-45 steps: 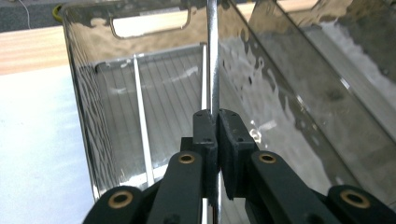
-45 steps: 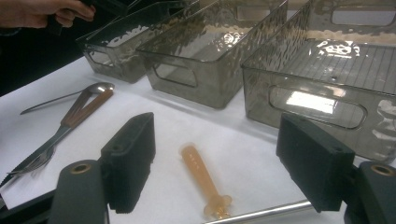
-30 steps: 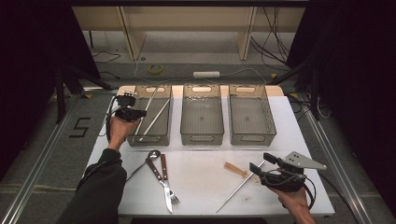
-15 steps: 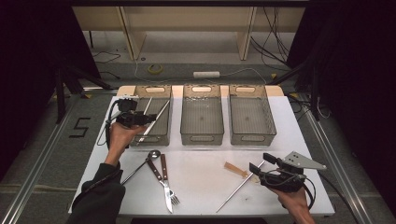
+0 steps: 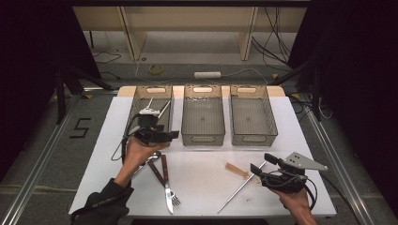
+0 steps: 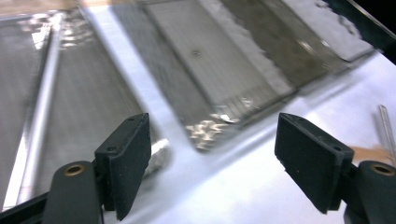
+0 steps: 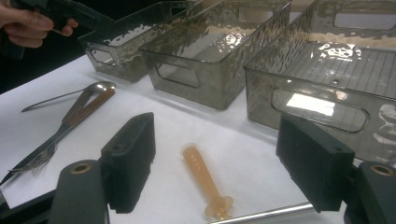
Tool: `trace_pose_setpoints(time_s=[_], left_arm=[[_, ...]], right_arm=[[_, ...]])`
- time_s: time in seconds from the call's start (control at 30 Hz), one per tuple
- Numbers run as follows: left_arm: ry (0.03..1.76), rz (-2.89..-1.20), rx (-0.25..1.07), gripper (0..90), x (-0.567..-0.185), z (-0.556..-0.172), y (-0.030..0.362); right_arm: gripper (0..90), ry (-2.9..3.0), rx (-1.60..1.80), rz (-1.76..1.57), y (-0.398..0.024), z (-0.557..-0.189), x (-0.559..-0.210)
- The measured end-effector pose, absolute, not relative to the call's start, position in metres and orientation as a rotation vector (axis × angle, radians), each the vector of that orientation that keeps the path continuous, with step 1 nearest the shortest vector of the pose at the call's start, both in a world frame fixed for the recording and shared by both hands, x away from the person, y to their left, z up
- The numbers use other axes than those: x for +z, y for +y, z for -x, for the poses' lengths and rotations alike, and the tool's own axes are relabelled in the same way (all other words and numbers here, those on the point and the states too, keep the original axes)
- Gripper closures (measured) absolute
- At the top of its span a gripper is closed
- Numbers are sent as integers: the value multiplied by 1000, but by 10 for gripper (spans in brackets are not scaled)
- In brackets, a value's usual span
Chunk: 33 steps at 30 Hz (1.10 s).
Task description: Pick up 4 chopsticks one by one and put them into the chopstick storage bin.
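Just at the near end of the left bin (image 5: 151, 104), the left gripper (image 5: 162, 135) hovers in the person's left hand (image 5: 139, 152), its jaws having just been opening and now standing wide apart with nothing between them; the left gripper view shows the two black pads (image 6: 128, 163) spread over white table (image 5: 202, 187) and the blurred bin edges. Inside that left bin lie thin metal utensils (image 5: 157, 107), slanted along its length; what kind they are I cannot tell. Two more smoky plastic bins stand side by side to its right along the far half of the table: the middle bin (image 5: 202, 136) and the right bin (image 5: 253, 138). Near the left hand, on the near left of the table, a spoon (image 7: 70, 95), a brown-handled knife (image 5: 157, 171) and a fork (image 5: 168, 194) lie bunched together, crossing one another. At the near right, the right gripper (image 5: 257, 168) rests low over the table in the right hand (image 5: 295, 199), jaws spread and gripping nothing. In the right gripper view a small amber plastic piece (image 7: 203, 179) lies on the table between the open pads (image 7: 133, 161), untouched, and a long metal rod (image 5: 239, 188) runs just beside its near end, slanting toward the near edge of the table.
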<state>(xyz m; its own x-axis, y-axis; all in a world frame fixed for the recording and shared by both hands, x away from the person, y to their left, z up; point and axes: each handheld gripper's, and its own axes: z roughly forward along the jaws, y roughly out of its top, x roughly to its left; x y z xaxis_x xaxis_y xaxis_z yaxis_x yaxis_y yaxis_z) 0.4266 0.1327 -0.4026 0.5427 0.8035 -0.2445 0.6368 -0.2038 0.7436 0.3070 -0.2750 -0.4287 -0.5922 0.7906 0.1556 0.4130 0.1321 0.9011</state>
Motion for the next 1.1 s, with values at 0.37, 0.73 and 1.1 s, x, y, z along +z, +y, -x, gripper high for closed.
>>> trace_pose_setpoints(time_s=[0.37, 0.73, 1.1], left_arm=[[1051, -1977, 202, 220, -411, -391, 85], [997, -1993, 173, 212, -425, -363, 56], [884, -2114, 130, 191, -440, -337, 15]], right_arm=[[292, 2054, 1449, -1163, -275, -307, -428], [292, 2051, 1444, -1177, -276, -308, -429], [292, 2045, 1441, -1172, -275, -307, -428]])
